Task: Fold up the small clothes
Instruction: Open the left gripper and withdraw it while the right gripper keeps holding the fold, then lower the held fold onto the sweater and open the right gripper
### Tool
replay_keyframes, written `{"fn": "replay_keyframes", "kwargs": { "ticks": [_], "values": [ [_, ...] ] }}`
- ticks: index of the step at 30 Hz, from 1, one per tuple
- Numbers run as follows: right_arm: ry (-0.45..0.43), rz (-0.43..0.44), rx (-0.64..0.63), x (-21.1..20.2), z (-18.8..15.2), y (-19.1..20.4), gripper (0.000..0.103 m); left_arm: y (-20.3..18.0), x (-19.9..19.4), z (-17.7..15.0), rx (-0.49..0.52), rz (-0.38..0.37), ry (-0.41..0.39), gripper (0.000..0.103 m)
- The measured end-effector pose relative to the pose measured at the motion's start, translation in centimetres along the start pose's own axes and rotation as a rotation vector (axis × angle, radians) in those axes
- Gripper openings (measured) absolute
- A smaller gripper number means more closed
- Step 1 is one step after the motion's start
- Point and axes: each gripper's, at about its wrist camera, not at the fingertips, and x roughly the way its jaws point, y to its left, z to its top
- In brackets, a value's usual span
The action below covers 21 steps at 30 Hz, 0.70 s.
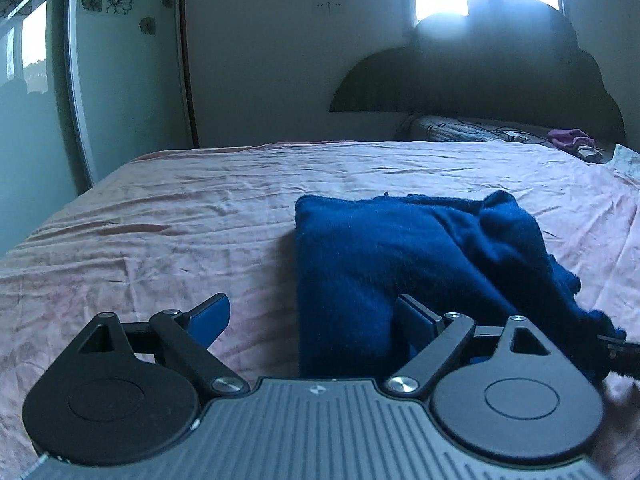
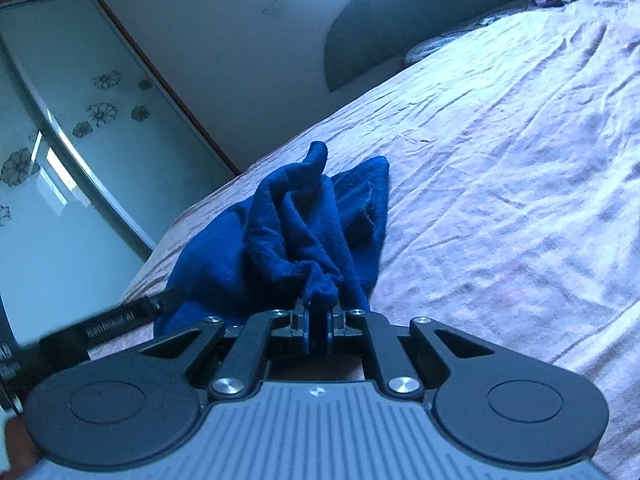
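In the left wrist view, the left gripper (image 1: pixel 310 318) stood with its blue-padded fingers (image 1: pixel 210 318) spread wide and nothing pressed between them, low over the wrinkled pale pink bedsheet (image 1: pixel 160 220). The small dark blue fleecy garment (image 1: pixel 380 248) lay on that sheet ahead and to the right, one side already lying as a flat, straight-edged panel, the other side bunched and drawn away toward the right edge of the picture. The near fold edge sat between the spread fingers, close by the right-hand finger, which suggested this gripper was free to take a fresh hold there. In the right wrist view, the right gripper (image 2: pixel 319 322) was clenched on a gathered corner of the same blue garment (image 2: pixel 280 232), the cloth rising in ridges from the pinch; that grip probably kept the loose side taut and off the bedsheet (image 2: pixel 500 160) so it could be laid over. Part of the left gripper's black finger (image 2: pixel 120 320) showed at the left, just beside the cloth.
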Motion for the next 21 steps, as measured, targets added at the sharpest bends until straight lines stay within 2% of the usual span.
{"fn": "replay_keyframes", "kwargs": {
  "ticks": [7,9,12,16,21],
  "values": [
    [-0.013,-0.003,0.041,-0.5,-0.1,-0.8,0.008,-0.2,0.3,-1.6,-0.01,-0.001,0.005,0.103],
    [-0.014,-0.004,0.051,-0.5,-0.1,-0.9,0.008,0.1,0.5,-1.6,-0.03,-0.015,0.02,0.103],
    [-0.009,-0.001,0.057,-0.4,0.0,-1.0,0.008,1.1,1.3,-1.6,-0.095,-0.049,0.066,0.102],
    [0.001,0.001,0.056,-0.1,0.1,-0.9,0.009,3.4,2.0,-2.1,-0.235,-0.136,0.109,0.103],
    [0.01,0.032,0.09,0.0,0.3,-1.5,0.011,2.7,1.9,-2.0,-0.206,-0.118,0.109,0.103]
  ]
}}
